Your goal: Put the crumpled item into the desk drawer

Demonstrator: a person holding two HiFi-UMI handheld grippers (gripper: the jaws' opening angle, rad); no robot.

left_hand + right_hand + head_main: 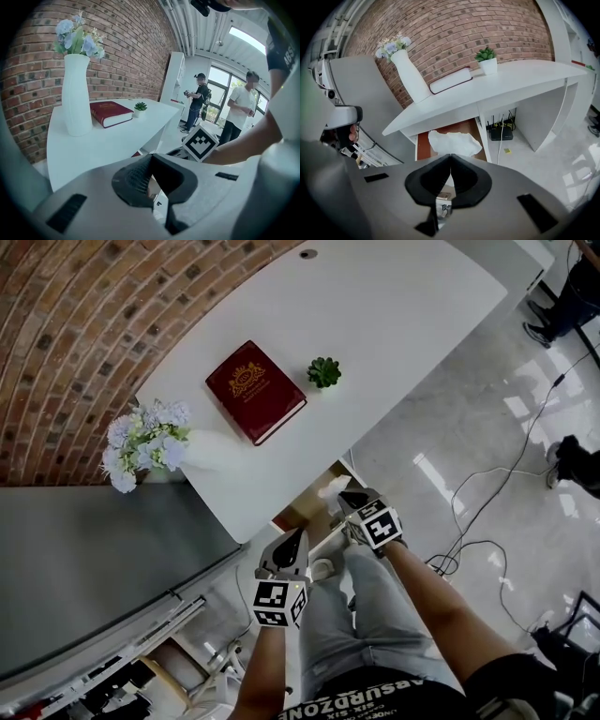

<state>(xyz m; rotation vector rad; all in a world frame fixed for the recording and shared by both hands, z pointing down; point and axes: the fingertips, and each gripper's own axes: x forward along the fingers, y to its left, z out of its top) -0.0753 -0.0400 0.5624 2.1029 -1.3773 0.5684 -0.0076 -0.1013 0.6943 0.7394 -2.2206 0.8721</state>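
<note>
The crumpled white paper (454,142) hangs at the tips of my right gripper (450,158), whose jaws are shut on its near edge. It is over the open desk drawer (423,145), which has a brown inside and sits under the white desk (506,82). In the head view the paper (333,487) shows just ahead of the right gripper (350,499), above the drawer (302,509). My left gripper (299,534) is lower left of the drawer. Its jaws (150,161) are shut with nothing between them.
On the desk top (394,306) lie a red book (255,391), a small potted plant (324,372) and a white vase of flowers (202,451). A brick wall runs behind. A black box with cables (501,133) sits under the desk. Two people (197,101) stand far off.
</note>
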